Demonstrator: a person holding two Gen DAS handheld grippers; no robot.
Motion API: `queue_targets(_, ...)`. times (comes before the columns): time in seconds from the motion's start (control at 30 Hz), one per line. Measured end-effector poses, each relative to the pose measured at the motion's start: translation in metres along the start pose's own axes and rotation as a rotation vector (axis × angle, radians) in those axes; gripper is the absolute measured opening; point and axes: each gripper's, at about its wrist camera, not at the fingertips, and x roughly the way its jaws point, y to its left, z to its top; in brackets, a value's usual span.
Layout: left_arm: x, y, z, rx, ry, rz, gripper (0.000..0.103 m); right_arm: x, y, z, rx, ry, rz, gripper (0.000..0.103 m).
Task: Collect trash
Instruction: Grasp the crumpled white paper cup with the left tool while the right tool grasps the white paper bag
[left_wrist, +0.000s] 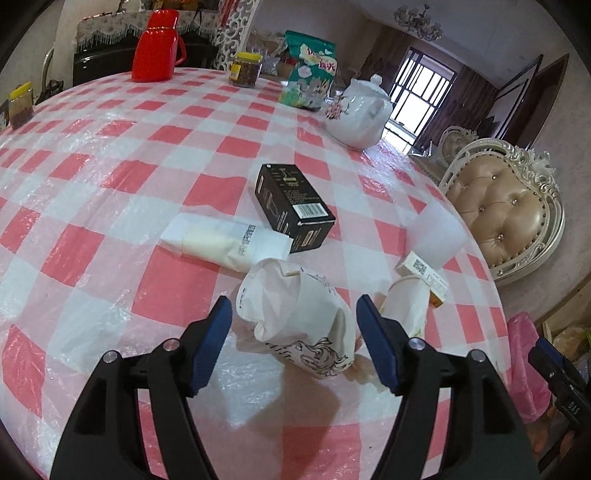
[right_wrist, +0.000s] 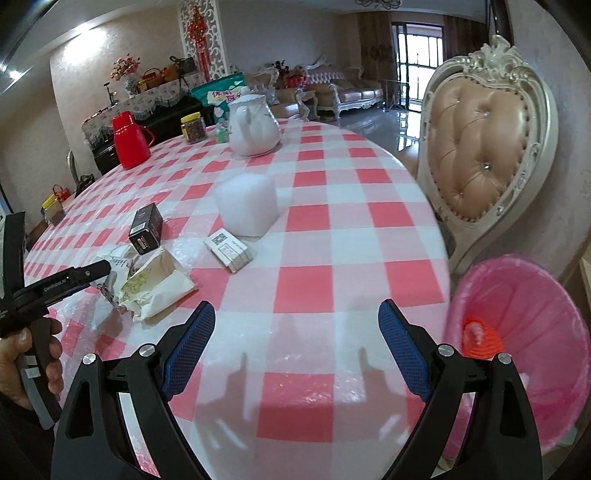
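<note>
My left gripper (left_wrist: 293, 310) is open, its blue pads on either side of a crumpled white paper bag with a line drawing (left_wrist: 295, 317) on the checked table. Beyond lie a white plastic pouch (left_wrist: 225, 242), a black box (left_wrist: 293, 203), another crumpled paper bag (left_wrist: 404, 304) and a small white carton (left_wrist: 424, 275). My right gripper (right_wrist: 297, 321) is open and empty over the table's near edge. The second paper bag (right_wrist: 159, 288), black box (right_wrist: 146, 229), small carton (right_wrist: 229, 249) and a translucent white wrap (right_wrist: 245, 203) show in the right view. A pink-lined trash bin (right_wrist: 524, 332) stands right of the table.
At the far side stand a red thermos (left_wrist: 155, 48), yellow-lidded jars (left_wrist: 245, 70), a green snack bag (left_wrist: 308, 70) and a white teapot (left_wrist: 360, 110). An ornate padded chair (right_wrist: 484, 147) stands by the table's right edge, next to the bin.
</note>
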Motion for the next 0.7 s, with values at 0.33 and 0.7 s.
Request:
queue_targets(0.33, 0.014, -0.001, 0.000, 0.013, 0.029, 0.005, 0.068, 0.013, 0.011, 0.003, -0.004, 0.022, 0.041, 0.085)
queue_targets(0.7, 0.015, -0.002, -0.002, 0.010, 0.052, -0.024, 0.059, 0.024, 0.042, 0.008, -0.021, 0.039, 0.103, 0.085)
